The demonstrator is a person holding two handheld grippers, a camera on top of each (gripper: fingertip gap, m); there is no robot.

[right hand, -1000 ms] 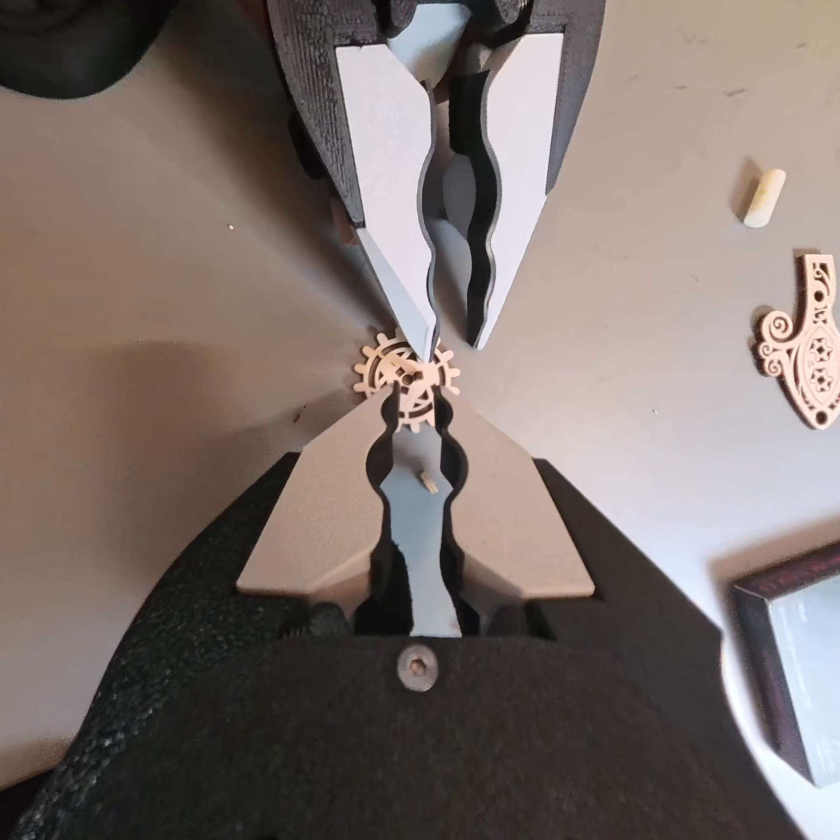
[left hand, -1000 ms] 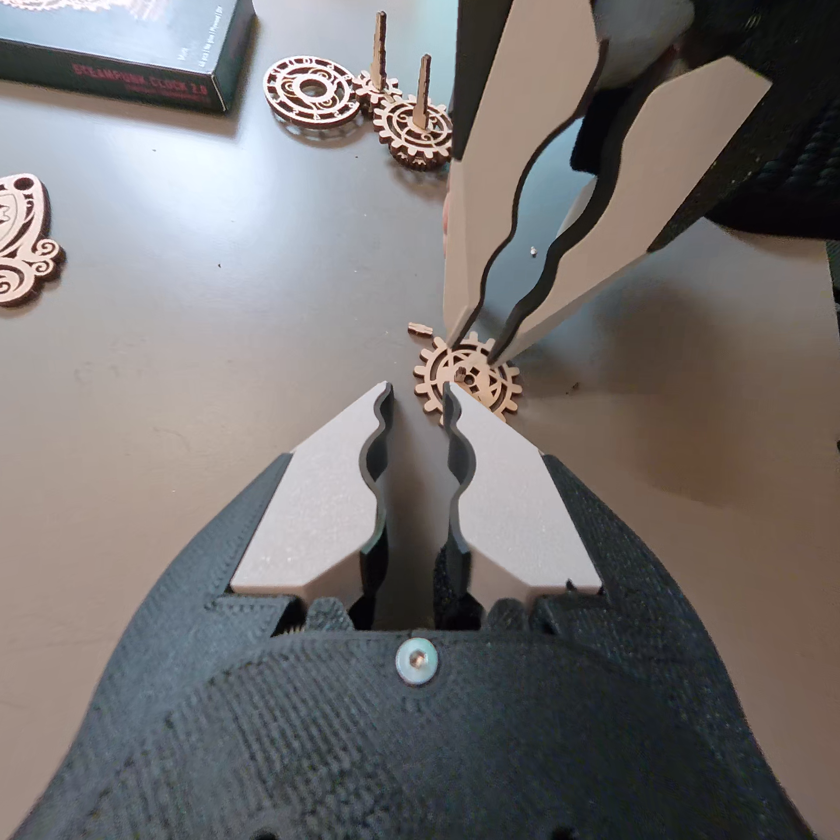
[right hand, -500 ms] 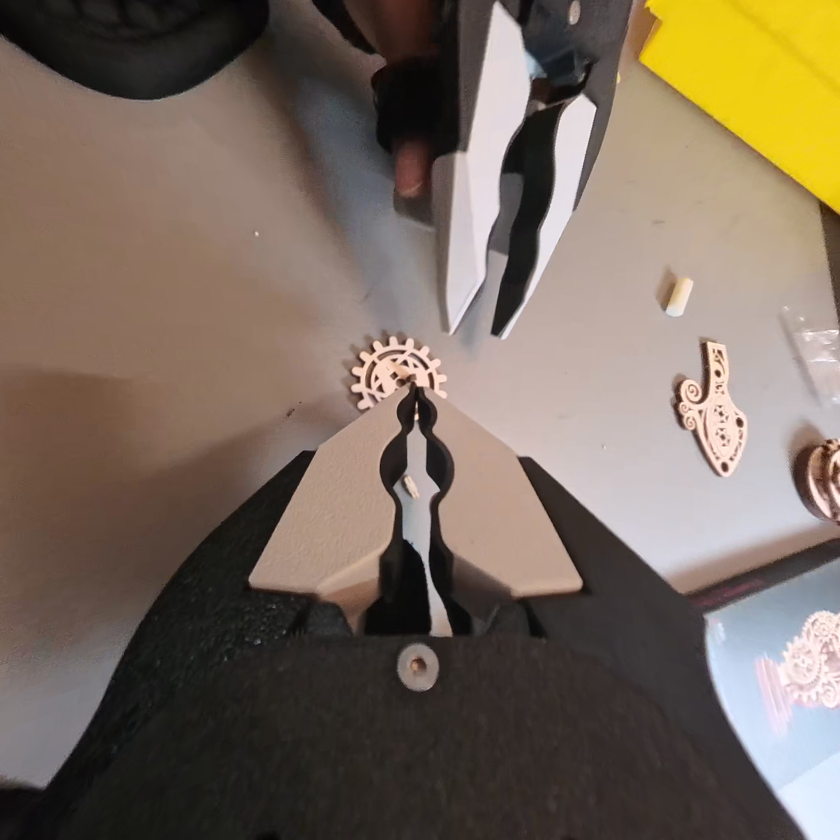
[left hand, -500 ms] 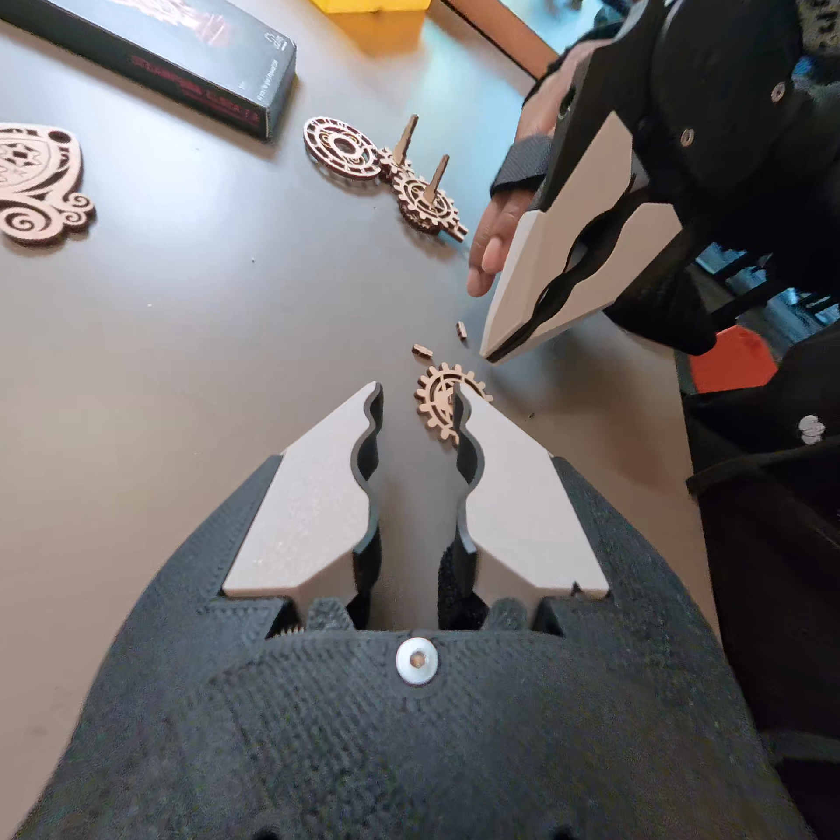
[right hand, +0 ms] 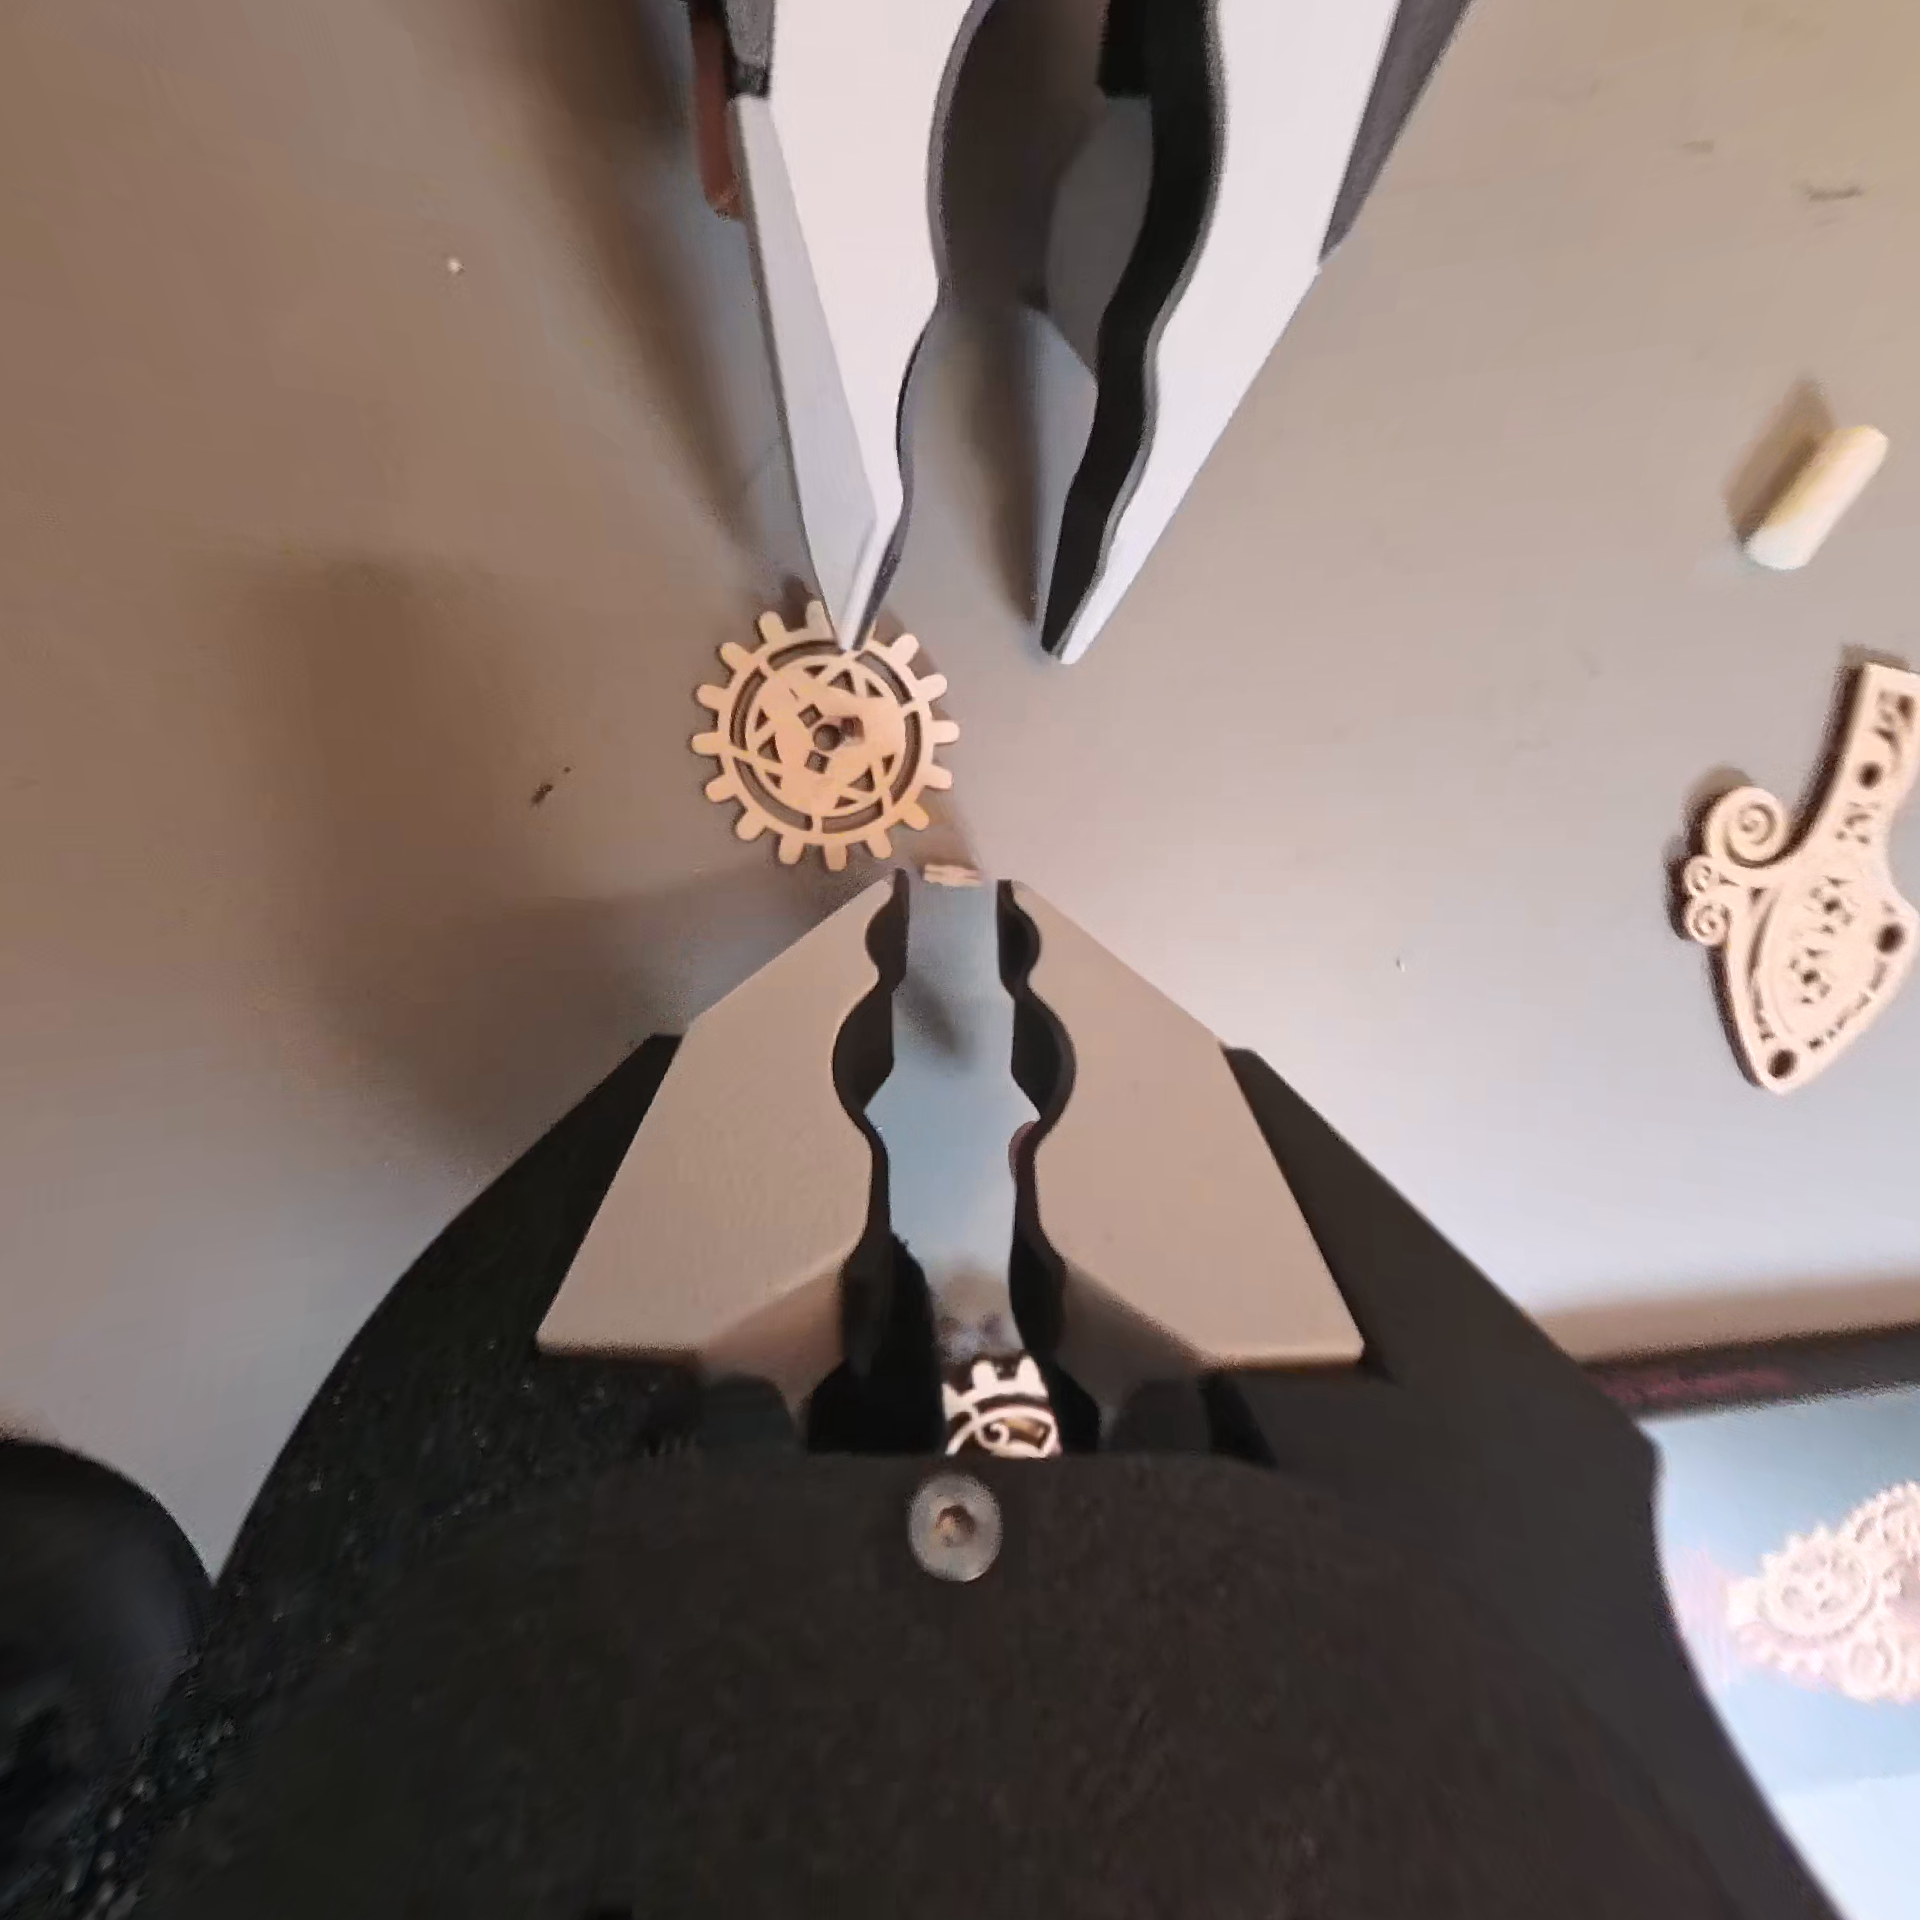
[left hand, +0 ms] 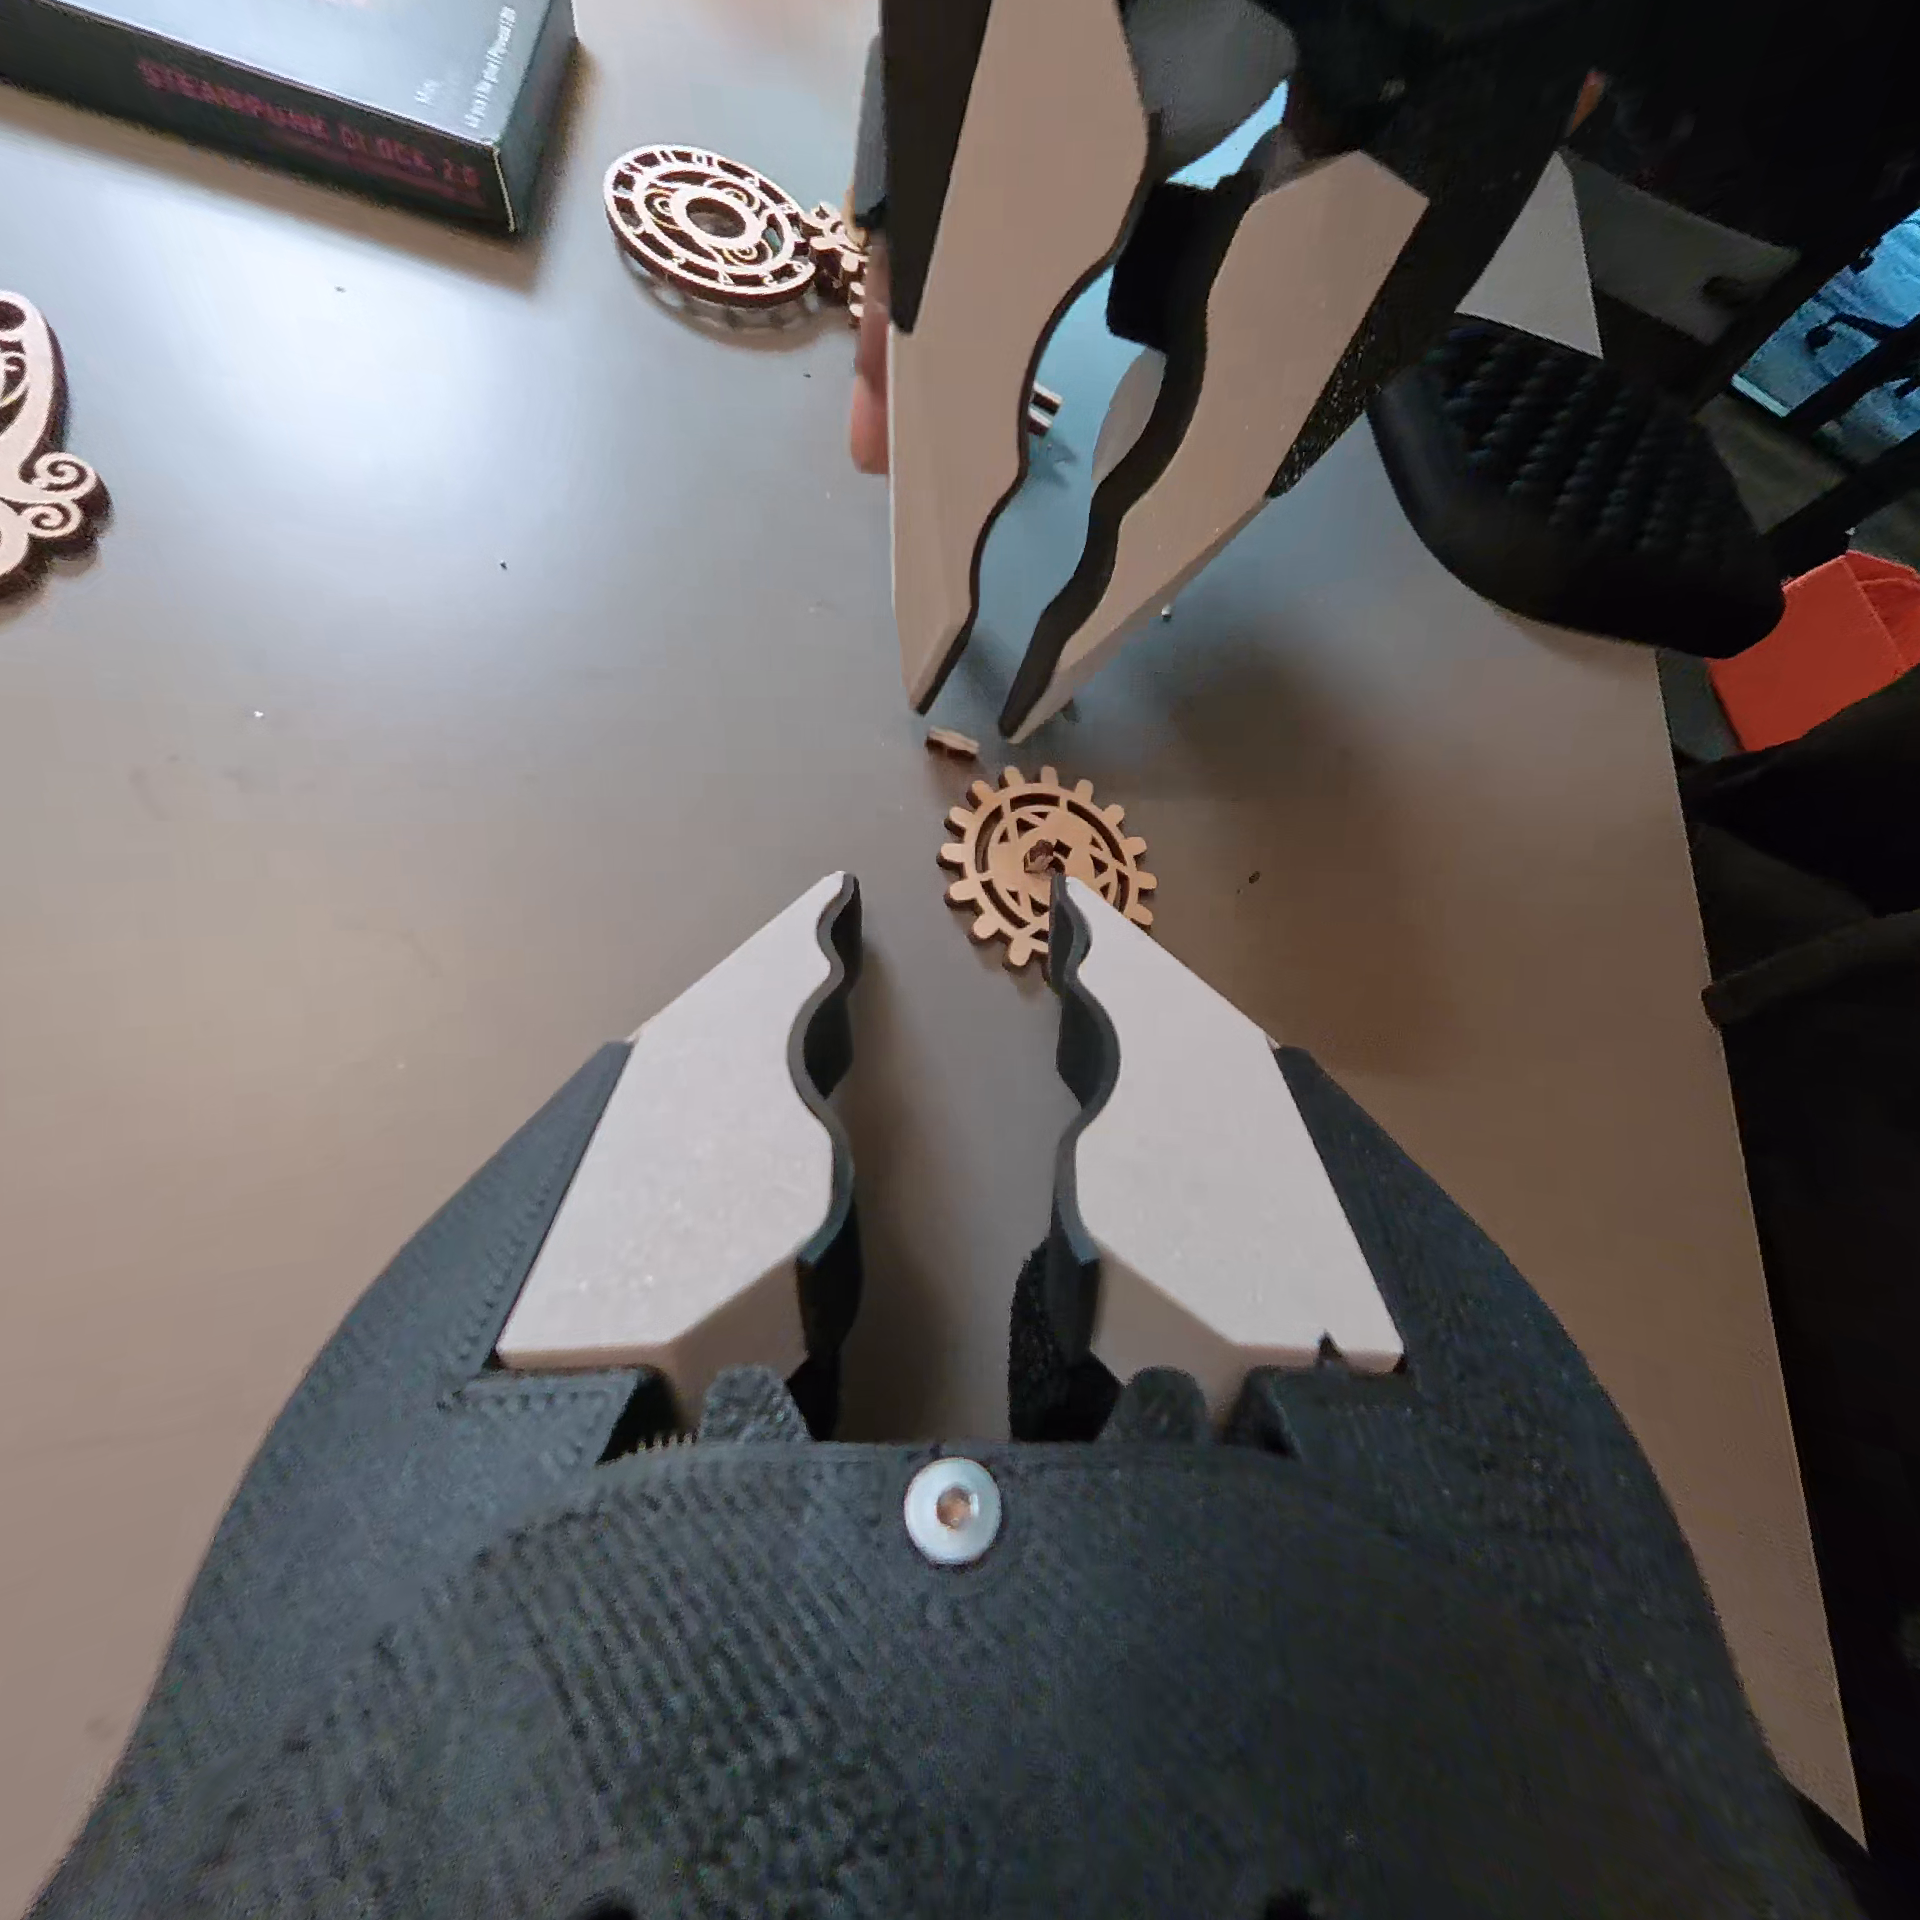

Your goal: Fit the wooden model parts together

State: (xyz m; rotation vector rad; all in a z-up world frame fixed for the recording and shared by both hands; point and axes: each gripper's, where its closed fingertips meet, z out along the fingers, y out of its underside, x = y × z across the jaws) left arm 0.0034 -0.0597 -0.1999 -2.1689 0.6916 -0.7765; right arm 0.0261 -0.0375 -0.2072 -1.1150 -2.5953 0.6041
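Note:
A small wooden gear (left hand: 1044,862) lies flat on the brown table. My left gripper (left hand: 953,883) is open and empty; its right fingertip (left hand: 1062,904) overlaps the gear's near edge. In the right wrist view the left gripper (right hand: 956,642) has one tip at the gear (right hand: 826,738) rim. My right gripper (right hand: 951,881) is narrowly open, tips down at the table just behind the gear. A tiny wooden peg (right hand: 951,873) lies at its tips, not gripped. It also shows in the left wrist view (left hand: 951,743) below the right gripper (left hand: 968,717).
A dark box (left hand: 312,94), a round fretwork disc (left hand: 707,223) and a scrolled wooden piece (left hand: 31,447) lie to the far left. A white cylinder (right hand: 1086,499) and the scrolled piece (right hand: 1808,914) show in the right wrist view. The table edge and a black chair (left hand: 1558,499) are on the right. The grippers' ends are close to 4 centimetres from one another. The right tips stand about 15 centimetres off the round fretwork disc (left hand: 707,223).
My right gripper, lifted and nearly shut half a second ago, has come down behind the gear and opened slightly at the peg. My left gripper has opened wider.

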